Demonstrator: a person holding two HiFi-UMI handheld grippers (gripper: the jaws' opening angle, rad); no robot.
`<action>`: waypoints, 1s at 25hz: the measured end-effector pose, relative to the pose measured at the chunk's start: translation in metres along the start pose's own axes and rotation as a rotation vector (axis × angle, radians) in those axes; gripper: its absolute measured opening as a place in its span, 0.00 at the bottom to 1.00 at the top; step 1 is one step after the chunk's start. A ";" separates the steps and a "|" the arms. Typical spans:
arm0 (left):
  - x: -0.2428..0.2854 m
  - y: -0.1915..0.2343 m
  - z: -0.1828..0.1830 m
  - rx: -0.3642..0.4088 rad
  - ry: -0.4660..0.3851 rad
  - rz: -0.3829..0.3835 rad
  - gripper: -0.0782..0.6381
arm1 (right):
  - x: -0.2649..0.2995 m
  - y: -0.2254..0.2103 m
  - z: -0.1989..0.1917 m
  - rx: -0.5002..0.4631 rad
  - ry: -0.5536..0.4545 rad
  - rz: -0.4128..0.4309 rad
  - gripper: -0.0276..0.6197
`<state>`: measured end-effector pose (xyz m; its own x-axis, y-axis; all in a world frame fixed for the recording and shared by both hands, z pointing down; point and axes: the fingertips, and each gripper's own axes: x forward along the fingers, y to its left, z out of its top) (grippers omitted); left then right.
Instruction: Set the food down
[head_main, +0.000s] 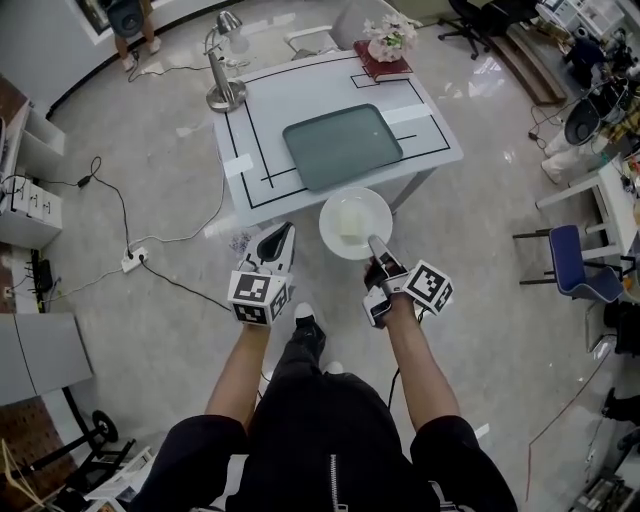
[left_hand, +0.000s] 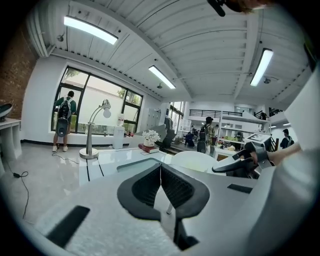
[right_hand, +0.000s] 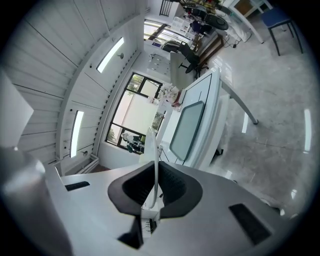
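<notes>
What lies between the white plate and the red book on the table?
The green tray lies between them, as the head view shows.

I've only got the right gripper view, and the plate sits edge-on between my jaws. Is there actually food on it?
Observer: Yes. The head view shows a pale block of food lying on the white plate, near its middle.
Operator: Is the left gripper carrying anything?
Observer: No. In the left gripper view, the left gripper has its jaws together with nothing between them.
Operator: Where is the plate relative to the table?
Observer: In the head view it overlaps the table's near edge, just short of the green tray. I cannot tell how high it is above the tabletop.
</notes>
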<state>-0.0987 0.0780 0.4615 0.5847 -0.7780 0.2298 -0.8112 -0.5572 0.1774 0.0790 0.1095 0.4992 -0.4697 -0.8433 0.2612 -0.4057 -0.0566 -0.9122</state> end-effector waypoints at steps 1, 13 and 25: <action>0.007 0.009 0.002 -0.004 0.000 -0.001 0.12 | 0.011 0.002 0.004 0.001 -0.002 -0.001 0.08; 0.078 0.068 0.026 -0.019 0.001 -0.019 0.12 | 0.094 0.019 0.046 0.000 -0.005 -0.001 0.08; 0.167 0.090 0.042 -0.021 0.019 0.030 0.12 | 0.159 -0.001 0.114 0.025 0.051 0.019 0.08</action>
<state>-0.0745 -0.1142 0.4759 0.5600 -0.7888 0.2532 -0.8283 -0.5270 0.1903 0.0942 -0.0857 0.5054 -0.5165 -0.8162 0.2589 -0.3770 -0.0546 -0.9246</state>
